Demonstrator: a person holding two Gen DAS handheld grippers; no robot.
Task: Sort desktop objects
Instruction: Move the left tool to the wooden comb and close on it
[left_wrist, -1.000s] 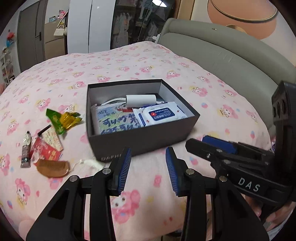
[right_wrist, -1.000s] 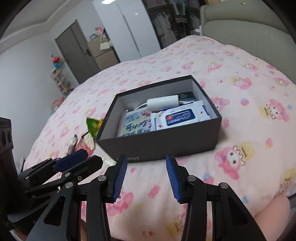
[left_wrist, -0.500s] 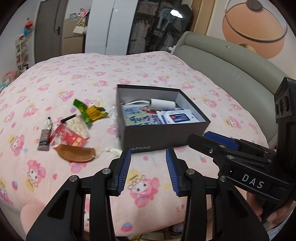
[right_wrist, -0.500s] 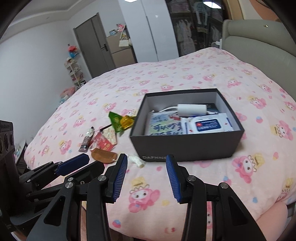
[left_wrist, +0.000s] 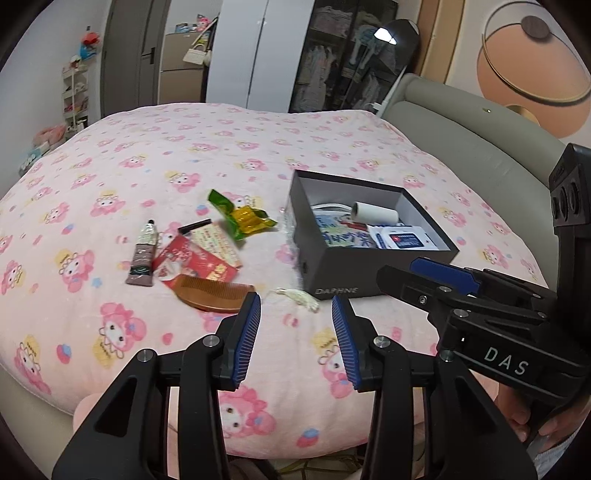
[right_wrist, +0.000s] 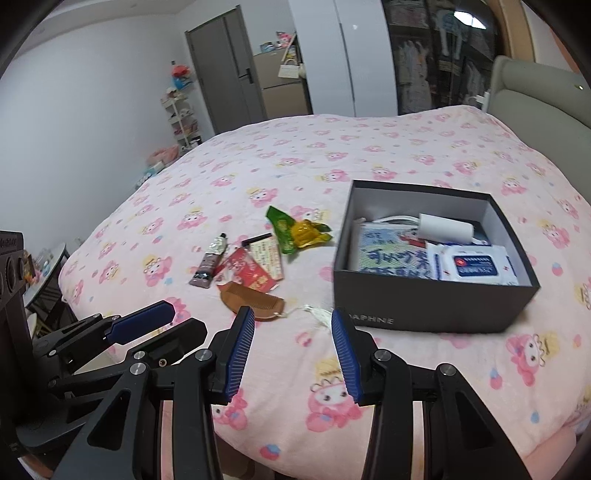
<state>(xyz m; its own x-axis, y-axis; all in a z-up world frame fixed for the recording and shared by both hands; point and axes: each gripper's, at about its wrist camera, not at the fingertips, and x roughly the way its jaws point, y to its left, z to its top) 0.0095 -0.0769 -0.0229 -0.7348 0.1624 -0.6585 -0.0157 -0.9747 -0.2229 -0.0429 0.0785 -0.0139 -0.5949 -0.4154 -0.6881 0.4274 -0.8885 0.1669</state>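
The left gripper (left_wrist: 295, 339) and right gripper (right_wrist: 293, 343) hover wide apart-jawed and empty above the bedspread, short of the dark box (right_wrist: 436, 306). Only the left view shows fingers (left_wrist: 517, 417) on the right handle. Left of the box lie comb (right_wrist: 255, 301), tube (right_wrist: 210, 264) and wrappers (right_wrist: 295, 230).

Bare bed (left_wrist: 155, 332) strip along near edge, under both claws: free passage. Left claw (left_wrist: 295, 339) and right claw (right_wrist: 291, 349) agape, empty, side by side, close; each crowds other's inner flank. Box (right_wrist: 436, 295) walls block right half; entry from above only, interior mostly filled. Comb (left_wrist: 214, 293), tube (left_wrist: 142, 254), packets (left_wrist: 207, 254), wrapper (left_wrist: 240, 218) clustered left of box, touching or overlapping. Narrow bare gap between cluster and box; tassel (left_wrist: 299, 297) lies at its near end. Far bed open.
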